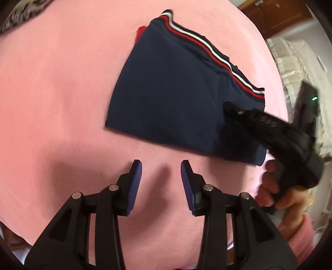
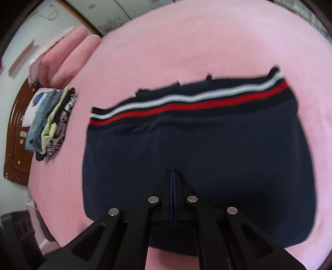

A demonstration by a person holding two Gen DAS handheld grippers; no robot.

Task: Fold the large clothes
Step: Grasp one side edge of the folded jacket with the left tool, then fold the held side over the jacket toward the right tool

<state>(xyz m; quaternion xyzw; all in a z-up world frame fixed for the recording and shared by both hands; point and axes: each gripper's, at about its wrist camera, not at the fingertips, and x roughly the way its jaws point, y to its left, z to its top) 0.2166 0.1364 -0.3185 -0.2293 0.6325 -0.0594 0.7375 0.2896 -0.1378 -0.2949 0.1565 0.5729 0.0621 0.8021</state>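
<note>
A folded navy garment with a red and white striped band lies flat on the pink bed sheet. My left gripper is open and empty, hovering over bare sheet just in front of the garment's near edge. My right gripper comes in from the right with its tip over the garment's right part. In the right wrist view the right gripper is shut with nothing between its pads, above the middle of the garment. The striped band runs along the far edge.
A stack of folded clothes sits on the bed at the left, near pink pillows and a wooden headboard. A patterned cloth lies at the far left corner. The bed's edge runs close behind the right hand.
</note>
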